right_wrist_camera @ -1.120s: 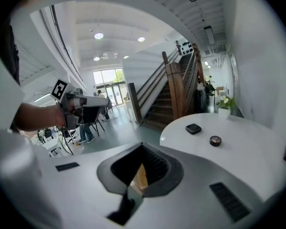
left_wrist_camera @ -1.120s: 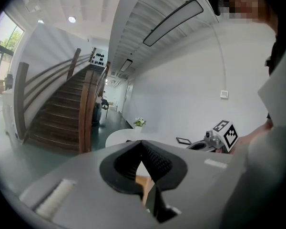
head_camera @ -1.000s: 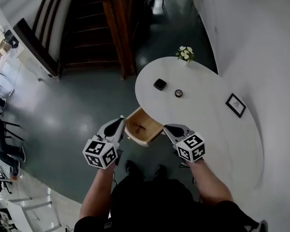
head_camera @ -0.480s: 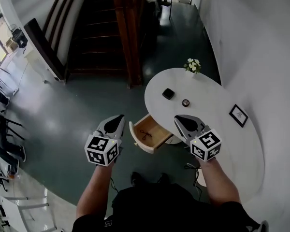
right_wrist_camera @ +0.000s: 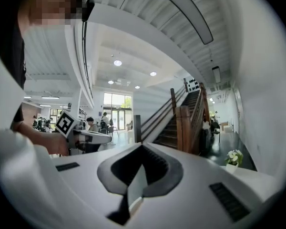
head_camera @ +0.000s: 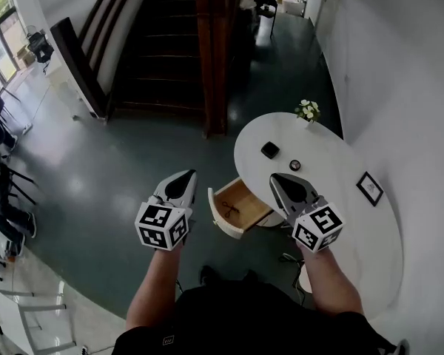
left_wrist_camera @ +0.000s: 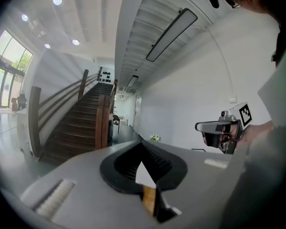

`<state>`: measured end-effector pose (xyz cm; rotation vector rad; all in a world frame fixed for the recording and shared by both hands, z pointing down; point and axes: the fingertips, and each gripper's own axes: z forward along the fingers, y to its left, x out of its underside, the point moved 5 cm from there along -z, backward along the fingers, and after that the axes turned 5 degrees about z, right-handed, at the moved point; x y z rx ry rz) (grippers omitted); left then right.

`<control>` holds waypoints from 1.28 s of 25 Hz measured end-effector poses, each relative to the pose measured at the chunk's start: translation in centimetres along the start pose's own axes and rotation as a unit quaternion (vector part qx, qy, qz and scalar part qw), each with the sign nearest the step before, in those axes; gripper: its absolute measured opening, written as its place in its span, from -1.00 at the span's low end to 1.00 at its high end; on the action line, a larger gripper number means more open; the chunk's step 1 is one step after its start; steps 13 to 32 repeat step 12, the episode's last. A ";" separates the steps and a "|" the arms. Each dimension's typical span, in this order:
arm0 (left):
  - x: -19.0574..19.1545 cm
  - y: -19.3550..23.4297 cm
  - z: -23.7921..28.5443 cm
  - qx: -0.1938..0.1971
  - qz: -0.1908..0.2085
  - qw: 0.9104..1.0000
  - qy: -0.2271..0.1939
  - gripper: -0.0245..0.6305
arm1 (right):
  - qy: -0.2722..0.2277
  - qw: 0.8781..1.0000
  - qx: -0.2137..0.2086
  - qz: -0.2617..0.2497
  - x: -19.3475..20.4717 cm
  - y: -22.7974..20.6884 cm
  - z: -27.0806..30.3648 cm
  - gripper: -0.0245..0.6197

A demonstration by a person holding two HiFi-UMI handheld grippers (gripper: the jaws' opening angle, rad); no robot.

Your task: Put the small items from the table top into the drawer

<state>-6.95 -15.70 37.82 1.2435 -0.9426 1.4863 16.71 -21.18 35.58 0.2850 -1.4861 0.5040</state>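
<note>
Plainly the right gripper (head_camera: 282, 178) is the nearer one. In the head view its tips sit over the near edge of the white table (head_camera: 348, 235), and both loose things lie just beyond them toward the top of the frame. The small black square item (head_camera: 269, 150) is up and a little left of the tips. The small round item (head_camera: 295, 166) is up and a little right, and closer. The two are near each other but apart, and neither has a long axis worth lining up on.

The left gripper (head_camera: 186, 175) hangs over the dark floor (head_camera: 96, 168) at the left of centre, on the far side of the open drawer (head_camera: 240, 207) from the items. The drawer stands pulled out between the two grippers, its mouth toward the lower left. A small dark thing already lies inside, too small to name.

Each gripper view shows its own jaws brought together at the tips with nothing between them, so both are clenched and empty. Neither of these views shows the two items.

My judgement is that the right jaws must first part, then go forward and slightly down to the round item, and carry it back and left to the drawer. The flowers (head_camera: 307, 110) and picture frame (head_camera: 371, 188) stand clear of that path.
</note>
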 end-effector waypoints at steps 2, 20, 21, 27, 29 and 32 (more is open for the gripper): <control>0.5 0.2 -0.1 0.000 -0.004 1.000 0.004 -0.90 | -0.005 1.000 0.002 0.012 0.1 0.2 0.1 -0.89; 1.7 1.7 -0.6 -0.004 -0.007 1.000 0.012 -0.89 | 0.001 0.999 0.017 0.027 1.3 0.0 0.0 -0.89; 1.7 1.7 -0.6 -0.004 -0.007 1.000 0.012 -0.89 | 0.001 0.999 0.017 0.027 1.3 0.0 0.0 -0.89; 1.7 1.7 -0.6 -0.004 -0.007 1.000 0.012 -0.89 | 0.001 0.999 0.017 0.027 1.3 0.0 0.0 -0.89; 1.7 1.7 -0.6 -0.004 -0.007 1.000 0.012 -0.89 | 0.001 0.999 0.017 0.027 1.3 0.0 0.0 -0.89; 1.7 1.7 -0.6 -0.004 -0.007 1.000 0.012 -0.89 | 0.001 0.999 0.017 0.027 1.3 0.0 0.0 -0.89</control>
